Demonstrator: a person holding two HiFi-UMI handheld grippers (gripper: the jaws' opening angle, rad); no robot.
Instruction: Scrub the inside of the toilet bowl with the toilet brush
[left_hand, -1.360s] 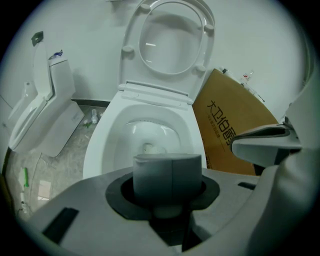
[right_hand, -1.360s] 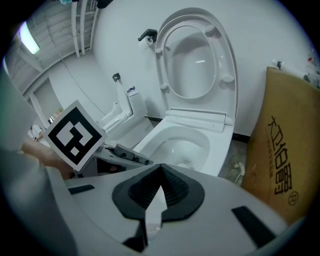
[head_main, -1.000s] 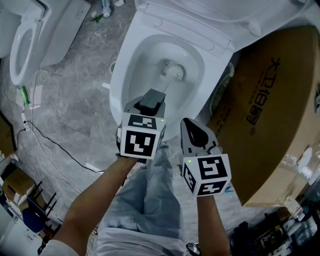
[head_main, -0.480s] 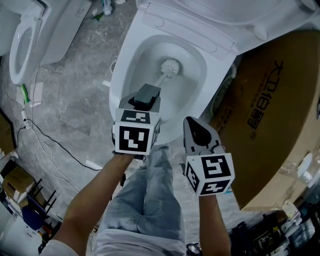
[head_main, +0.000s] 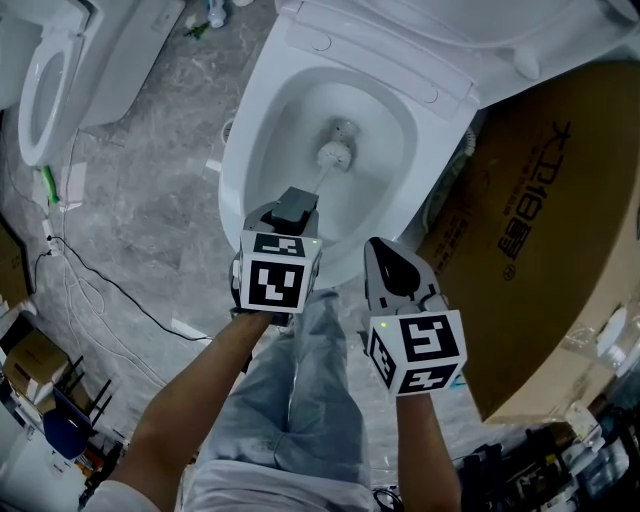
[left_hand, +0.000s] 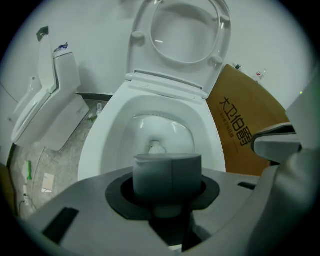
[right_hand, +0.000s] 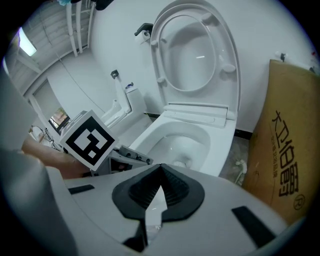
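The white toilet bowl lies open below me with its seat and lid raised. The toilet brush's white head rests low in the bowl near the drain, its thin shaft running back to a grey handle. My left gripper hangs over the bowl's near rim, shut on that handle. My right gripper hovers to the right, just outside the rim, shut with nothing in it. The left gripper's marker cube shows in the right gripper view.
A big brown cardboard box leans close against the toilet's right side. A second white toilet stands at the left. White cables trail over the grey stone floor. The person's jeans-clad legs are just below the grippers.
The brush head pushed toward the bowl's far side, then came back toward the drain and nearer me. The left gripper moved with it; the right gripper barely shifted.
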